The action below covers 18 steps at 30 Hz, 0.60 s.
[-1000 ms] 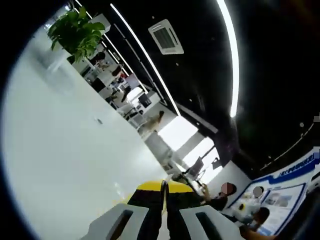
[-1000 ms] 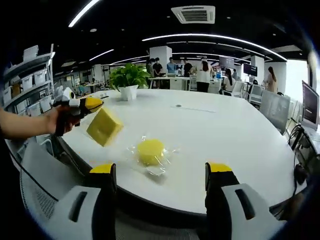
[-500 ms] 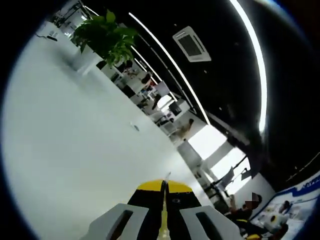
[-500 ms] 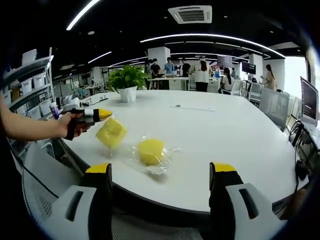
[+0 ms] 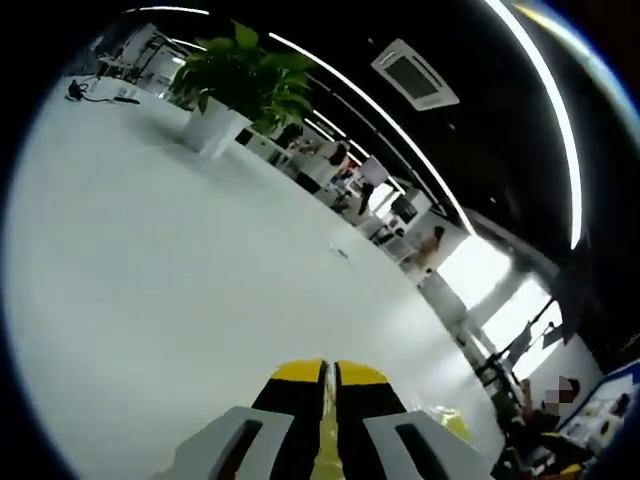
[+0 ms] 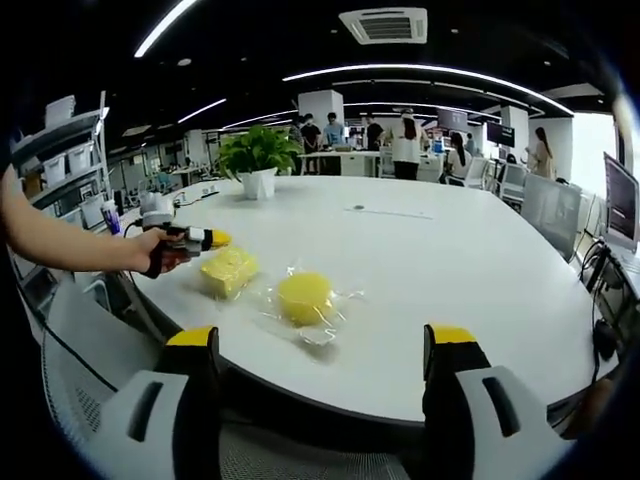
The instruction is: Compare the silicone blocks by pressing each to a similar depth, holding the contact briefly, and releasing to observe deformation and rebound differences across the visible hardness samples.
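1. Silicone blocks: a square yellow block [image 6: 228, 271] lies on the white table [image 6: 430, 270] near its front edge; a round yellow block [image 6: 304, 297] in a clear wrapper [image 6: 325, 325] sits just beside it, toward the middle of the table.
2. Left gripper [image 6: 212, 240]: seen in the right gripper view, held in a person's hand [image 6: 160, 250], its yellow tips at the square block's edge. In the left gripper view its jaws stand nearly together, with a thin yellow sliver between them; what the sliver is cannot be told.
3. Right gripper [image 6: 325, 350]: jaws spread wide, nothing between them, held before the table's near edge, well apart from both blocks.
4. Surroundings: potted plant [image 6: 257, 163] on the far side of the table; shelving [image 6: 60, 160] at left; people standing [image 6: 405, 150] at desks behind; ceiling vent [image 6: 388, 25] overhead.
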### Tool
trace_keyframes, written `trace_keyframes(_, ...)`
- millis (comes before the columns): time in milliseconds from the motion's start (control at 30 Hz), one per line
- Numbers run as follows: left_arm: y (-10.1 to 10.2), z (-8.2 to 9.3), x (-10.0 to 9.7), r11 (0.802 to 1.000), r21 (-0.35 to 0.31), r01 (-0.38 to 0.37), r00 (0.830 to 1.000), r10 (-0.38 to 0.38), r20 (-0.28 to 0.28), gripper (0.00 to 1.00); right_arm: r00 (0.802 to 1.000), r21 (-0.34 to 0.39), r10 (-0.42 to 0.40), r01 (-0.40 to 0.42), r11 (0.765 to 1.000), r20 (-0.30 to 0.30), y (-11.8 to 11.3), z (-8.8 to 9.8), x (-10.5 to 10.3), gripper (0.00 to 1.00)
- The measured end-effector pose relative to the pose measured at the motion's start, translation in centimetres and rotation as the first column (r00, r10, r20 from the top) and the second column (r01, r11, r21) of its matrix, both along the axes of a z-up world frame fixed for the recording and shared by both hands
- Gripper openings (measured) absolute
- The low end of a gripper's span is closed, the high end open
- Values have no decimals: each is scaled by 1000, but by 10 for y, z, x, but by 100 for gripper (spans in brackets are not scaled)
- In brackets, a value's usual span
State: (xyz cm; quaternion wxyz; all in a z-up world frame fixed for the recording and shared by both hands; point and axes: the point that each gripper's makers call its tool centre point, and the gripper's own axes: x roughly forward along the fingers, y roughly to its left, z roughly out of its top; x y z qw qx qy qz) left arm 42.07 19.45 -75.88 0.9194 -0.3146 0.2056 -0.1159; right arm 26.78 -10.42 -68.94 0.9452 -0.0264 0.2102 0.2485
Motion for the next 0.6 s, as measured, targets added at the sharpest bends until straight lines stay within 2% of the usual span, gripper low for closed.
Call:
trace_keyframes(33, -1, 0, 0, 999, 28, 15, 1000, -15, 14, 17, 1000, -1, 0, 0, 1000, -1, 0, 0, 0, 79)
trace_keyframes(100, 1, -3, 0, 997, 75, 15, 1000, -16, 16, 20, 1000, -1, -1, 1, 1000, -2, 0, -1, -1, 79)
trace_keyframes(200, 3, -4, 0, 997, 73, 13, 1000, -14, 11, 23, 1000, 1, -1, 1, 1000, -5, 0, -1, -1, 79)
trace_keyframes(267, 11, -2, 1, 994, 106, -9, 1000, 6, 24, 29, 1000, 0, 2, -2, 1000, -7, 1, -2, -1, 79)
trace_keyframes(433, 25, 2, -6, 970, 241, -24, 999, 15, 38, 54, 1000, -17, 15, -15, 1000, -27, 4, -7, -3, 80)
trace_keyframes(500, 29, 10, -12, 952, 305, -35, 997, 12, 76, 61, 999, -10, 16, -16, 1000, -33, 4, -7, -4, 81)
trace_keyframes(600, 21, 20, -27, 931, 363, 22, 994, -60, 93, 76, 999, 20, 15, -14, 1000, -36, 4, -4, -4, 83)
